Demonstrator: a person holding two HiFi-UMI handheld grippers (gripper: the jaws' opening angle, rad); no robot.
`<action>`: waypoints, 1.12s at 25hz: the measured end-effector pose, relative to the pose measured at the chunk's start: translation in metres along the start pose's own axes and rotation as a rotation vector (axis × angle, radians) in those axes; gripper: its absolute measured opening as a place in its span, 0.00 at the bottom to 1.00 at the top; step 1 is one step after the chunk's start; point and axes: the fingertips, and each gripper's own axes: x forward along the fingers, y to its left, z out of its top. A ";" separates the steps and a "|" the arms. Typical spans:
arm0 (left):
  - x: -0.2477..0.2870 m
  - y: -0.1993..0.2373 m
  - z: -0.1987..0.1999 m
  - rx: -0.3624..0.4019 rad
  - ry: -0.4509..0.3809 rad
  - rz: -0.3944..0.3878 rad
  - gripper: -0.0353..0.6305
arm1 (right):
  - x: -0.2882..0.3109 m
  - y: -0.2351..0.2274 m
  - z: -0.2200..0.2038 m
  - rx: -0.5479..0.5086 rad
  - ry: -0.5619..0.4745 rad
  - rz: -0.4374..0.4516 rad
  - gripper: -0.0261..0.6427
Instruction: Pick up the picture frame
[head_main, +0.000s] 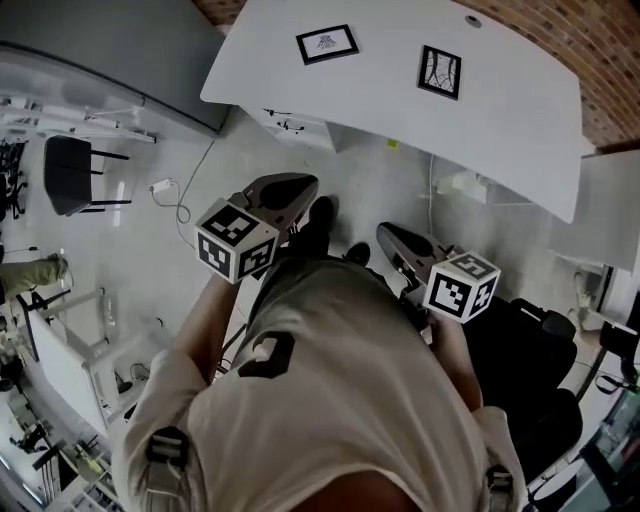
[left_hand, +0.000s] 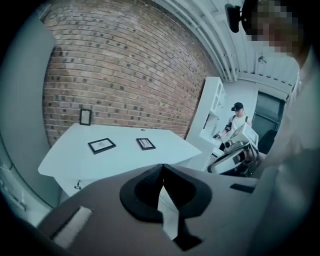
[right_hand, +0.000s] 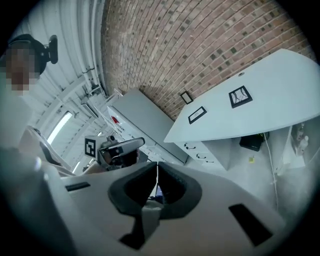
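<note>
Two black picture frames lie flat on the white table (head_main: 520, 110): one on the left (head_main: 326, 44), one on the right (head_main: 440, 71). The left gripper view shows them too, the left frame (left_hand: 101, 145) and the right frame (left_hand: 145, 144), plus a small frame (left_hand: 85, 116) standing against the brick wall. My left gripper (head_main: 300, 185) and right gripper (head_main: 385, 232) hover over the floor, short of the table's near edge. Both are shut and empty: the left gripper (left_hand: 162, 167) and the right gripper (right_hand: 157, 165) show their jaws closed together. Both point toward the table.
A white drawer unit (head_main: 300, 128) sits under the table. A black chair (head_main: 70, 175) stands at the left, a black office chair (head_main: 530, 370) at the right. Cables (head_main: 175, 195) trail on the floor. Another person (left_hand: 237, 117) stands far back.
</note>
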 end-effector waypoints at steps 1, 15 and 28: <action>-0.005 0.010 -0.003 0.002 0.004 0.021 0.06 | 0.005 0.001 -0.001 -0.005 0.010 0.002 0.05; 0.052 0.140 0.024 0.024 0.054 0.095 0.06 | 0.045 -0.034 0.048 0.049 -0.001 -0.136 0.05; 0.109 0.265 0.047 -0.083 0.041 0.137 0.06 | 0.103 -0.042 0.088 0.059 0.047 -0.188 0.05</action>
